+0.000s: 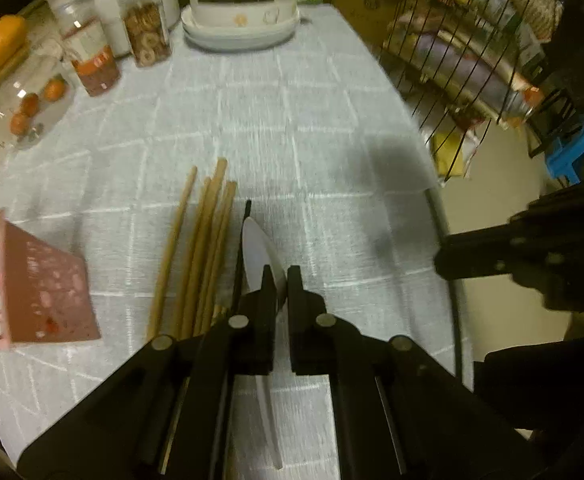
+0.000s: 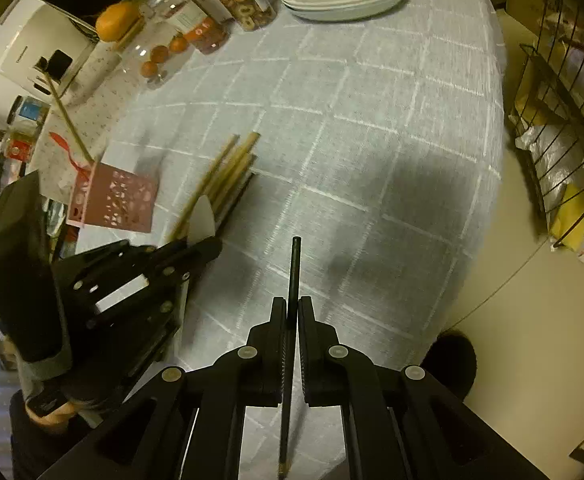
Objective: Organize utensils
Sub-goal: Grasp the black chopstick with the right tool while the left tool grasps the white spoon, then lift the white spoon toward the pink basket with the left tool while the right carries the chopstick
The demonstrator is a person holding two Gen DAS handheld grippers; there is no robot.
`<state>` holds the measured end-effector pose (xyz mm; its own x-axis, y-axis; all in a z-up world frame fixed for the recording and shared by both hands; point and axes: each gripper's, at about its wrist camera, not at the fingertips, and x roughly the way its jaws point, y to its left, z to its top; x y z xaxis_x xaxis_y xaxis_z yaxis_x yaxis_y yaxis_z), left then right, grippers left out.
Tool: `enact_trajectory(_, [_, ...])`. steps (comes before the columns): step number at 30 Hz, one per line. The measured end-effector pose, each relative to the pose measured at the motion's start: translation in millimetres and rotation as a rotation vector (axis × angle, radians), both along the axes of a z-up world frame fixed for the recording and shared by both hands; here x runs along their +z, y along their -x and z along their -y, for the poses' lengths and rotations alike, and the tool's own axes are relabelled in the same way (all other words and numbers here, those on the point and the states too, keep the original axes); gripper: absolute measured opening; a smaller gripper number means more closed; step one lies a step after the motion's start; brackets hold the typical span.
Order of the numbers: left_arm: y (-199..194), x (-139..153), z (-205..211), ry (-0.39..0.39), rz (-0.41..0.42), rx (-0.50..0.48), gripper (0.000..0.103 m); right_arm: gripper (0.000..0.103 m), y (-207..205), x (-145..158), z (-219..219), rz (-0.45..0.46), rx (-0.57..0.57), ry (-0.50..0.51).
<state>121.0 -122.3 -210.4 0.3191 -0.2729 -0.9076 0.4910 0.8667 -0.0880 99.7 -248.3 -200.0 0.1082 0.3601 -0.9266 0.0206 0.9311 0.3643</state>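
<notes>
While my left gripper (image 1: 277, 280) clamps a white spoon (image 1: 257, 252) above the checked tablecloth (image 1: 292, 120), my right gripper (image 2: 292, 312) pinches a single black chopstick (image 2: 293, 268) that points forward between its narrow jaws. Just left of the spoon, a bundle of wooden chopsticks (image 1: 201, 248) lies loose on the cloth beside one more black chopstick (image 1: 240, 252), with the pink perforated utensil holder (image 1: 31, 288) standing near them at my left.

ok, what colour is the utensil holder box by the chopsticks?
Pink, with a pattern of white cut-out holes: the utensil holder shows best in the right wrist view, beside the chopsticks.
</notes>
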Motion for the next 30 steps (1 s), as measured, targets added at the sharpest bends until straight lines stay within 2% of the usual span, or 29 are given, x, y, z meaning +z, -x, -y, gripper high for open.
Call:
enact_trajectory(7, [13, 49, -37, 0.149, 0.084, 0.099, 0.006, 0.005, 4, 27, -14, 0.077, 0.011, -0.056])
enact_trajectory(9, [15, 58, -48, 0.170, 0.114, 0.127, 0.006, 0.005, 6, 35, -19, 0.099, 0.014, -0.065])
enact_trajectory(13, [20, 73, -68, 0.201, 0.154, 0.167, 0.006, 0.005, 5, 40, -26, 0.119, 0.001, -0.012])
enact_trajectory(15, [25, 76, -72, 0.205, 0.162, 0.172, 0.006, 0.007, 1, 28, -28, 0.087, -0.006, 0.030])
enact_trajectory(16, [27, 78, -73, 0.205, 0.163, 0.170, 0.006, 0.014, -3, 16, -31, 0.052, -0.002, 0.061])
enact_trajectory(17, [30, 78, -74, 0.203, 0.164, 0.169, 0.006, 0.027, -6, 8, -31, 0.031, -0.002, 0.075])
enact_trajectory(19, [34, 77, -75, 0.197, 0.164, 0.165, 0.006, 0.044, -11, -12, -36, -0.020, -0.001, 0.107])
enact_trajectory(21, [37, 76, -76, 0.192, 0.161, 0.164, 0.006, 0.044, -15, -29, -43, -0.058, 0.020, 0.152])
enact_trajectory(25, [44, 77, -84, 0.190, 0.162, 0.164, 0.006, 0.030, -21, -57, -60, -0.108, 0.080, 0.232])
enact_trajectory(28, [45, 78, -88, 0.187, 0.164, 0.164, 0.006, 0.030, -23, -69, -65, -0.130, 0.096, 0.258])
enact_trajectory(30, [47, 78, -91, 0.186, 0.165, 0.167, 0.006, 0.028, -23, -71, -68, -0.108, 0.113, 0.286])
